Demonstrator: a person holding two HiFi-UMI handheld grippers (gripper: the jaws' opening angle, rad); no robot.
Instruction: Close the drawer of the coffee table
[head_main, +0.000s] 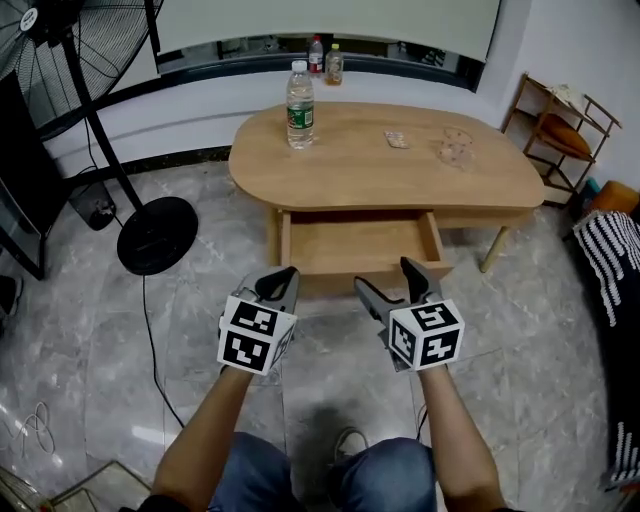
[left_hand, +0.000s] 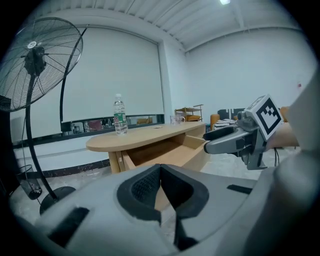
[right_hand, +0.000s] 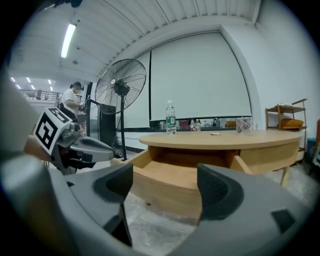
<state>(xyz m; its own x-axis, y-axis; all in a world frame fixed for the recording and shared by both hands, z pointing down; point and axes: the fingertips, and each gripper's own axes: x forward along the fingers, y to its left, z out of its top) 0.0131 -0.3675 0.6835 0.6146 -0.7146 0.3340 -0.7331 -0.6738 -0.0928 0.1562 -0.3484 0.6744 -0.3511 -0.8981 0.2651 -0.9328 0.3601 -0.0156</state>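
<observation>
The oval wooden coffee table (head_main: 380, 170) has its drawer (head_main: 360, 243) pulled out toward me and empty inside. Both grippers hover above the floor just in front of the drawer's front panel (right_hand: 170, 186), touching nothing. My left gripper (head_main: 287, 277) is at the panel's left end, its dark pads (left_hand: 142, 187) pressed together with nothing between them. My right gripper (head_main: 388, 277) is near the panel's middle with its jaws wide apart; the drawer shows through the gap (right_hand: 165, 187). Each gripper view also shows the other gripper: the right gripper (left_hand: 227, 141) and the left gripper (right_hand: 82, 147).
On the tabletop stand a water bottle (head_main: 300, 105), a glass (head_main: 457, 148) and a small flat item (head_main: 397, 140). A pedestal fan (head_main: 157, 235) with its cord stands at the left. A wooden rack (head_main: 560, 130) is at the right. Two bottles (head_main: 325, 60) sit on the far ledge.
</observation>
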